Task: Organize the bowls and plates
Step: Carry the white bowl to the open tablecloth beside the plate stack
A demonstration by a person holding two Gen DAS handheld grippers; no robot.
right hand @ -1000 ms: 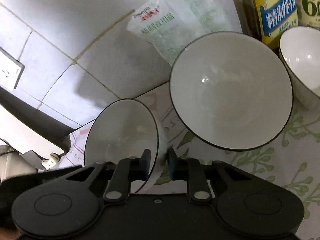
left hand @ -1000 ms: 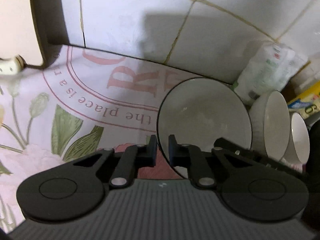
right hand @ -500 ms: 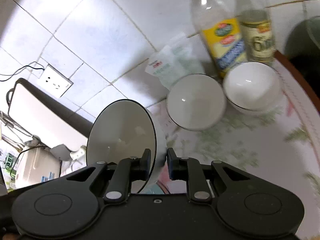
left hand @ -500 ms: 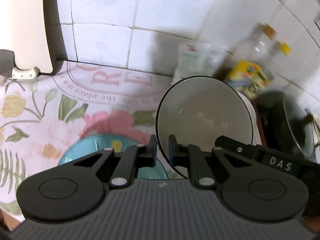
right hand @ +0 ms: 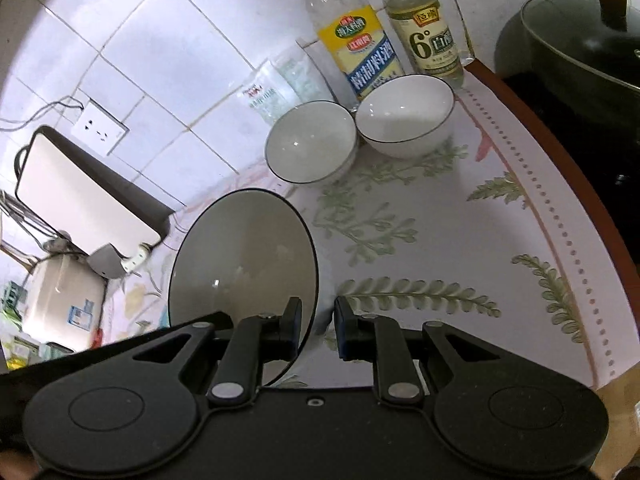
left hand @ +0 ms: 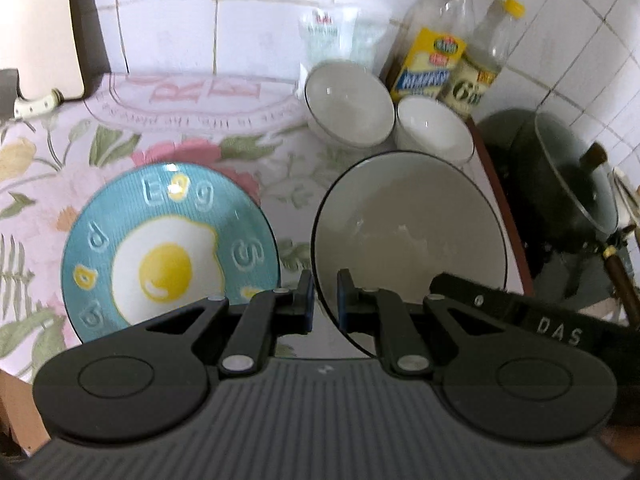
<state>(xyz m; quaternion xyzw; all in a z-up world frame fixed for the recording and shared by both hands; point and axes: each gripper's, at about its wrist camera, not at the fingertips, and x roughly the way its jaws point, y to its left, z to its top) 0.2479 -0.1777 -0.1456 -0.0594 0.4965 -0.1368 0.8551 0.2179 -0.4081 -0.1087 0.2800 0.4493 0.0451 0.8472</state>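
Large bowl (left hand: 408, 240) rim pinched by both jaws, egg plate (left hand: 168, 248) beside

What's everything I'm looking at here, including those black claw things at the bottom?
Large bowl: one, white with dark rim, gripped by its rim on both sides.
Small bowls: two, white with dark rims, side by side on the cloth near the wall.
Egg plate: one, teal with a fried-egg picture, on the cloth.
Bottles: two, clear, yellow and pale labels, against the tiles.
Plastic packet: one, clear with print, leaning on the wall.
Pot with glass lid: one, dark, far right.
Tablecloth: one, floral pink and green.
Wall socket: one, white.
Left gripper: black, shut on the bowl rim.
Right gripper: black, shut on the opposite rim.
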